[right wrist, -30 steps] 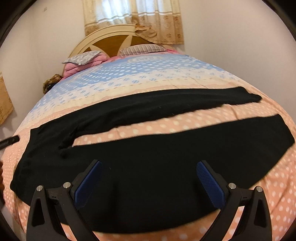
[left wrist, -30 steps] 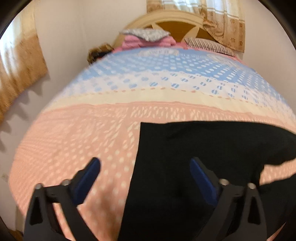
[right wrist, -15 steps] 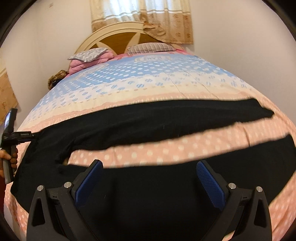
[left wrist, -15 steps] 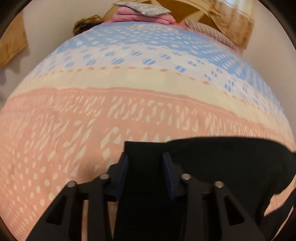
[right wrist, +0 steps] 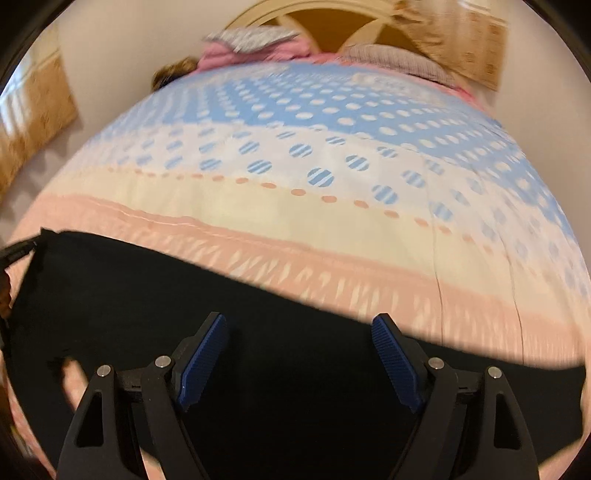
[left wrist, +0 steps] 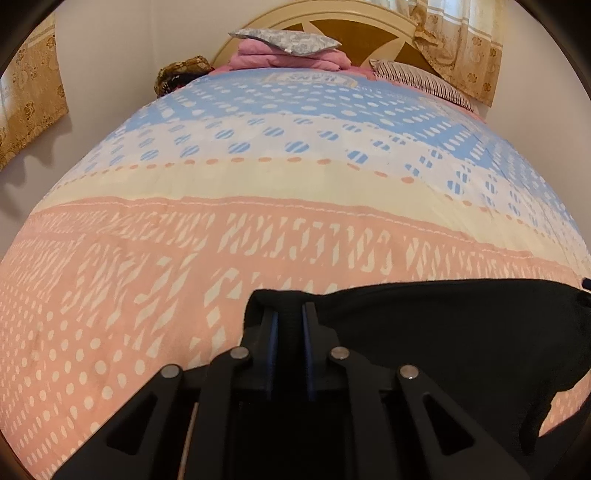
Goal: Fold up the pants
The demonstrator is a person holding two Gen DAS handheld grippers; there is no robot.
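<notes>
Pants (left wrist: 424, 332), black, lie spread on the pink end of a bedspread (left wrist: 147, 258), filling the lower right of the left wrist view and the whole lower half of the right wrist view. At the bottom centre of the left wrist view the left gripper (left wrist: 290, 314) has its two blue-padded fingers drawn close together, pinching a raised corner of the black cloth that bunches up just above and to the left of the fingertips. In the right wrist view the right gripper (right wrist: 299, 328) stands over the dark cloth with its jaws wide apart but closing; the cloth lies beneath and between the fingers, and the pads do not press on it. That view is blurred. At its far left edge a black tip of the other gripper meets the corner of the pants.

Beyond the pants, the bedspread runs upward in bands: pink with white flecks, then cream, then white with striped blue dots, then blue with white dots. At the top of the frame lie a grey patterned pillow (left wrist: 284, 38) on folded pink bedding (left wrist: 288, 59), a striped pillow (left wrist: 424, 79) to the right, and a cream and brown headboard (left wrist: 351, 26). Patterned curtains (left wrist: 461, 48) hang at the upper right.
</notes>
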